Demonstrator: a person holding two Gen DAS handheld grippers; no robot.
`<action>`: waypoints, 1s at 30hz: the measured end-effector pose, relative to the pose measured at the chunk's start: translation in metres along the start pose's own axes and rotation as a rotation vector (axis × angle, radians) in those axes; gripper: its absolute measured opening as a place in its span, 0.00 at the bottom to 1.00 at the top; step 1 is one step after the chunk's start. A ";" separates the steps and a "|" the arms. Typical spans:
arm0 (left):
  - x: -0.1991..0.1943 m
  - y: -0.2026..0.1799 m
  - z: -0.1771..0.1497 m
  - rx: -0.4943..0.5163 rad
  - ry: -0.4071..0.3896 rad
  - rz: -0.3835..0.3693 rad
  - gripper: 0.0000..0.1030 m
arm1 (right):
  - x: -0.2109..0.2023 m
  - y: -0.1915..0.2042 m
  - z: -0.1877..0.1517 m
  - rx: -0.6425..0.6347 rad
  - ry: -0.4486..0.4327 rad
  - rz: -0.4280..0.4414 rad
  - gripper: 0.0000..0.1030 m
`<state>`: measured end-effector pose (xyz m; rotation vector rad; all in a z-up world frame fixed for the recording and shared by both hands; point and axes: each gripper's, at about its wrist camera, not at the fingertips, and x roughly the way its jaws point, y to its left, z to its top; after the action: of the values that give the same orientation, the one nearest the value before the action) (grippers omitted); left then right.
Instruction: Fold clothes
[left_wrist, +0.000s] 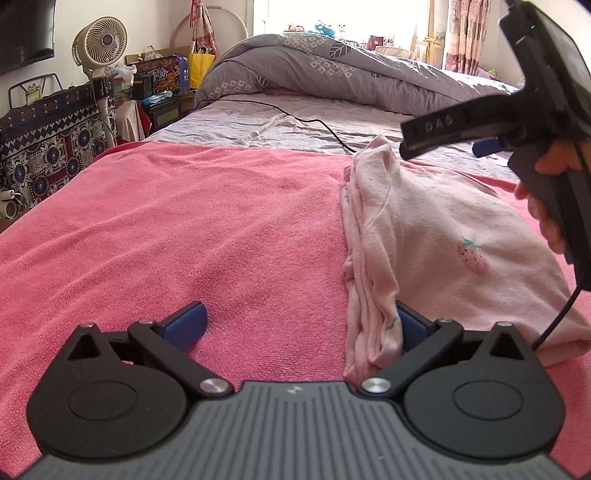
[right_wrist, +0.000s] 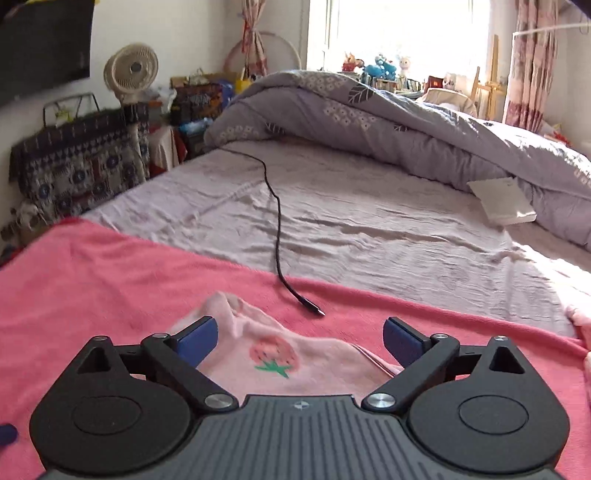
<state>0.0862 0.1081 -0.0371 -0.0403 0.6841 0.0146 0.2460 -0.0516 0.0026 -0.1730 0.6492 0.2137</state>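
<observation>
A pale pink garment (left_wrist: 436, 236) with strawberry prints lies folded on the pink towel (left_wrist: 166, 229) on the bed. My left gripper (left_wrist: 299, 325) is open, low over the towel. Its right finger (left_wrist: 410, 325) is tucked against the garment's stacked left edge; its left finger (left_wrist: 184, 323) rests on bare towel. My right gripper (right_wrist: 299, 338) is open and empty above the garment (right_wrist: 273, 362), its fingers either side of a strawberry print. In the left wrist view the hand-held right gripper body (left_wrist: 517, 107) hovers over the garment's far right.
A black cable (right_wrist: 275, 225) runs across the grey sheet (right_wrist: 369, 221), its plug resting on the towel just beyond the garment. A rolled grey duvet (right_wrist: 406, 125) and a white book (right_wrist: 502, 201) lie further back. A fan (left_wrist: 101, 40) and bags stand left of the bed.
</observation>
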 end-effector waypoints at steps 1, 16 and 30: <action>0.000 0.000 0.000 0.000 0.000 0.001 1.00 | 0.010 0.006 -0.002 -0.011 0.014 -0.006 0.97; 0.001 0.002 0.001 -0.016 0.005 -0.013 1.00 | -0.062 -0.032 -0.053 0.035 -0.007 0.211 0.98; -0.026 0.018 0.008 0.024 -0.006 0.014 1.00 | -0.176 -0.080 -0.136 0.092 -0.033 0.217 0.99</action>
<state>0.0710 0.1260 -0.0152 -0.0125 0.6786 0.0198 0.0503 -0.1845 0.0114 -0.0097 0.6439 0.3941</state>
